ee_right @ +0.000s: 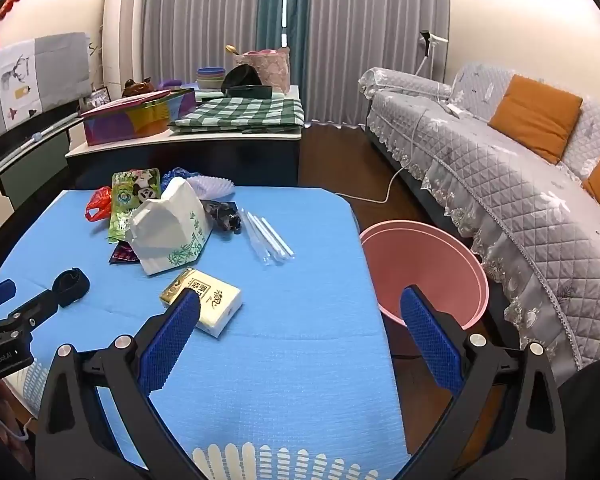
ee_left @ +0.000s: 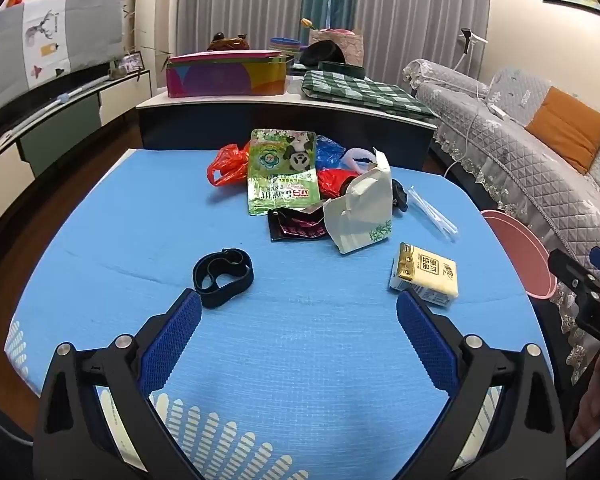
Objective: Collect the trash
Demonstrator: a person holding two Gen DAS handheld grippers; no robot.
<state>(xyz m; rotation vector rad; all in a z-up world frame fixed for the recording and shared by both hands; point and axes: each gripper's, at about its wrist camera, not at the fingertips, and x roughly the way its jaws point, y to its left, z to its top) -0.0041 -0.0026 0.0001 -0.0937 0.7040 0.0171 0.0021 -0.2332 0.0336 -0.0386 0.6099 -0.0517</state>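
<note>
- Blue mat covers the bench (ee_left: 100, 240); on it lies the trash, and both tools hang above its near edge, tilted downward.
- Left tool (ee_left: 299, 312): jaws spread fully wide, nothing between them. Right tool (ee_right: 300, 308): likewise wide apart and empty.
- Trash, far cluster: green panda pouch (ee_left: 282, 172), red plastic bag (ee_left: 226, 164), dark foil wrapper (ee_left: 296, 226) and a white paper bag (ee_left: 360, 212) that stands crumpled, all overlapping or touching.
- Trash, outliers: clear wrapped straws (ee_right: 268, 236) to the right of the cluster; black loop band (ee_left: 224, 276) just beyond the left tool's left finger; yellow tissue pack (ee_right: 204, 300) just past the right tool's left finger, partly hidden by it in the right wrist view.
- Receptacle: pink bin (ee_right: 476, 268) stands on the floor against the bench's right edge, nearly below the right tool's right finger.
- Step in hand, judged: the first pick has not begun. The tissue pack is the nearest item to the right tool and to the bin, so it is the likely start.
- Good practice: shift the right tool leftward until the pack sits centred between the fingers, lower until the pads flank its long sides, then close. Carry it clear over the rim before release.
- The band is limp and flat; the left tool would likely need to pinch one raised strand, not scoop.
</note>
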